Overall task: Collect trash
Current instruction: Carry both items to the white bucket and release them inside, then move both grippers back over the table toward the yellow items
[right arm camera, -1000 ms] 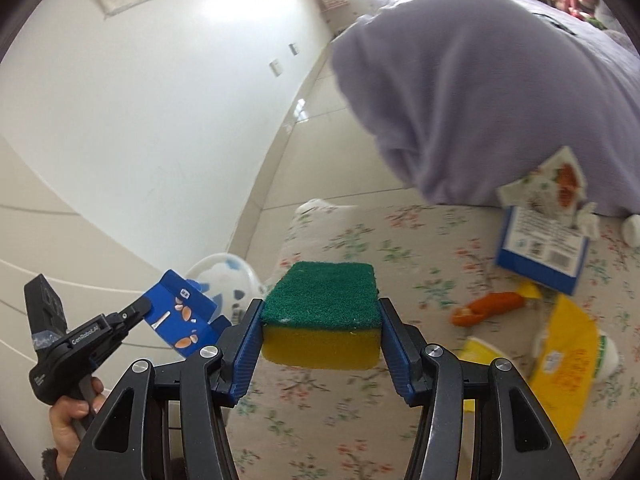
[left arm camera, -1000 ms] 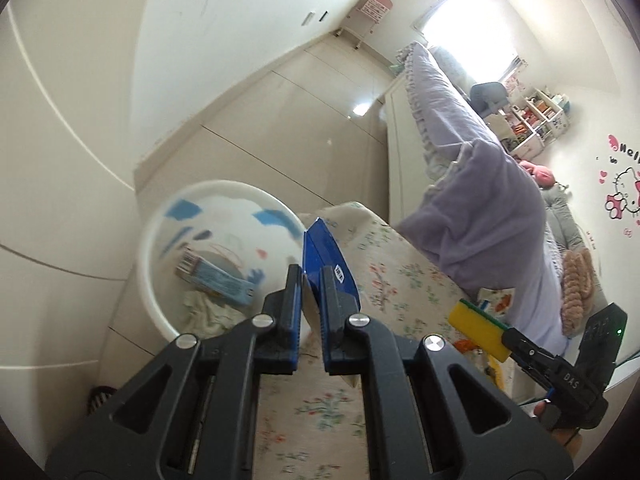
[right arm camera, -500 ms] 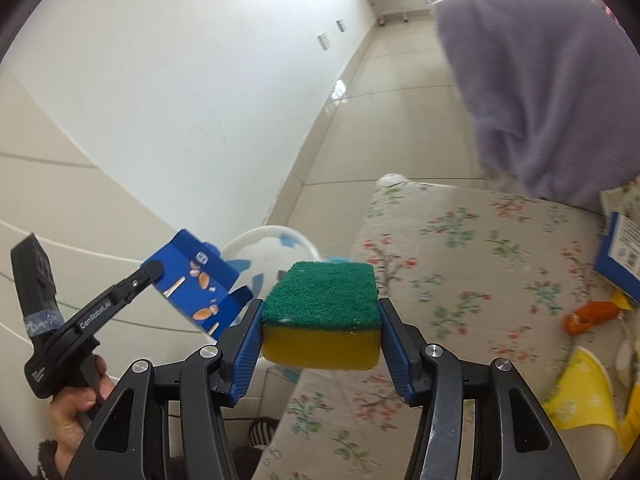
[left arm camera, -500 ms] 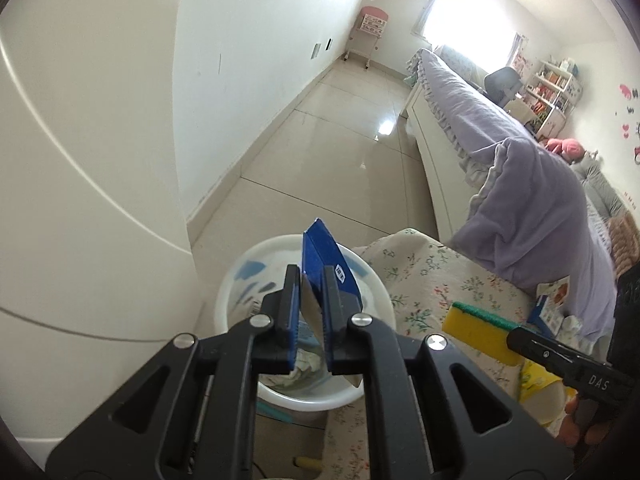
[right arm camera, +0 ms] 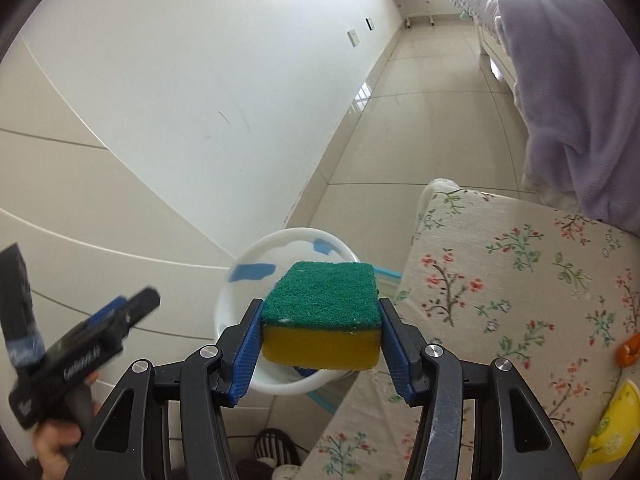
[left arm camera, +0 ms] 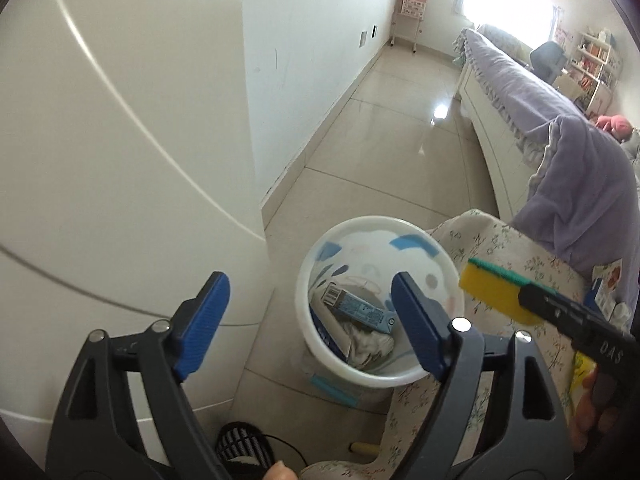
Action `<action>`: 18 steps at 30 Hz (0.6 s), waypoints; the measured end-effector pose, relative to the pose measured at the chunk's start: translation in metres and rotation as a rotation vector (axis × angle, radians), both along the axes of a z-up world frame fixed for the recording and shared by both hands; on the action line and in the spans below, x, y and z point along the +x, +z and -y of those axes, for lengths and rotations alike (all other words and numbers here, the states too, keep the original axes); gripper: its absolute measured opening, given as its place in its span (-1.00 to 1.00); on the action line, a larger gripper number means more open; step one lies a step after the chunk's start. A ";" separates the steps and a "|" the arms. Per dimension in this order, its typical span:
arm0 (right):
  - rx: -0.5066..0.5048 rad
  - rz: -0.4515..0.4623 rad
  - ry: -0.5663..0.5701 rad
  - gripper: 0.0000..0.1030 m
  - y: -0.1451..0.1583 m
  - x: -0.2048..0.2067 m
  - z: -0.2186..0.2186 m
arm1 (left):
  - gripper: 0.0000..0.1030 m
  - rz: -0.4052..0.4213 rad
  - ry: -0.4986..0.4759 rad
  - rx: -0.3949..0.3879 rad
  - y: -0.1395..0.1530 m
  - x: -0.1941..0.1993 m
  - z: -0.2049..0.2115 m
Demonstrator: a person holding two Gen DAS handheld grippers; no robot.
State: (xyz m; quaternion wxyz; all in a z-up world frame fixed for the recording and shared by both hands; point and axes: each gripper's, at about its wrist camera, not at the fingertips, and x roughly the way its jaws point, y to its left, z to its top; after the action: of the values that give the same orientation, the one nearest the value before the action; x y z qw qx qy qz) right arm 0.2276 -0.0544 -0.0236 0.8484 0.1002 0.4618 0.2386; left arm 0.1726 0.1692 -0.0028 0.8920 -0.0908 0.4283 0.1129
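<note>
My left gripper (left arm camera: pixel 308 328) is open and empty above the left side of a white trash bin (left arm camera: pixel 380 376) on the floor. The bin holds a blue carton (left arm camera: pixel 360 308), a dark blue box (left arm camera: pixel 330 336) and crumpled paper (left arm camera: pixel 370 346). My right gripper (right arm camera: pixel 318 334) is shut on a yellow sponge with a green scouring top (right arm camera: pixel 320 316) and holds it over the bin's (right arm camera: pixel 248 280) near rim. The sponge (left arm camera: pixel 494 286) also shows in the left wrist view, at the bin's right edge. My left gripper (right arm camera: pixel 120 312) shows blurred in the right wrist view.
A table with a floral cloth (right arm camera: pixel 520 280) stands right of the bin, with an orange scrap (right arm camera: pixel 628 354) and a yellow wrapper (right arm camera: pixel 616 420) on it. A white cabinet (left arm camera: pixel 120 160) is on the left. A bed with a purple blanket (left arm camera: pixel 580 184) lies beyond.
My left gripper has opened and the dark blue box it held has dropped into the bin. My right gripper has carried the sponge left, over the bin.
</note>
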 end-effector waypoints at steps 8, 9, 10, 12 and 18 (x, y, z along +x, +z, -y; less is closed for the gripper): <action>0.141 0.011 0.022 0.27 -0.006 0.008 -0.005 | 0.83 -0.022 -0.009 0.006 0.001 -0.021 -0.002; 0.163 0.011 0.022 0.32 -0.005 0.008 -0.003 | 0.88 -0.024 -0.009 0.007 0.000 -0.022 -0.001; 0.173 0.016 0.016 0.34 -0.003 0.007 0.000 | 0.90 -0.026 -0.009 0.007 0.000 -0.024 -0.001; 0.162 0.035 0.006 0.39 0.003 0.005 0.004 | 0.93 -0.033 -0.016 0.003 -0.001 -0.027 -0.002; 0.078 0.093 -0.026 0.42 0.028 -0.009 0.023 | 0.94 -0.031 -0.039 -0.014 0.003 -0.030 0.003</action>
State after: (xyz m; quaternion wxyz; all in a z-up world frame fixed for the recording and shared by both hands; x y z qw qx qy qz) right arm 0.2184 -0.0772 0.0042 0.8673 0.1280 0.4110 0.2500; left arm 0.1428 0.1665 0.0005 0.8866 -0.0867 0.4445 0.0938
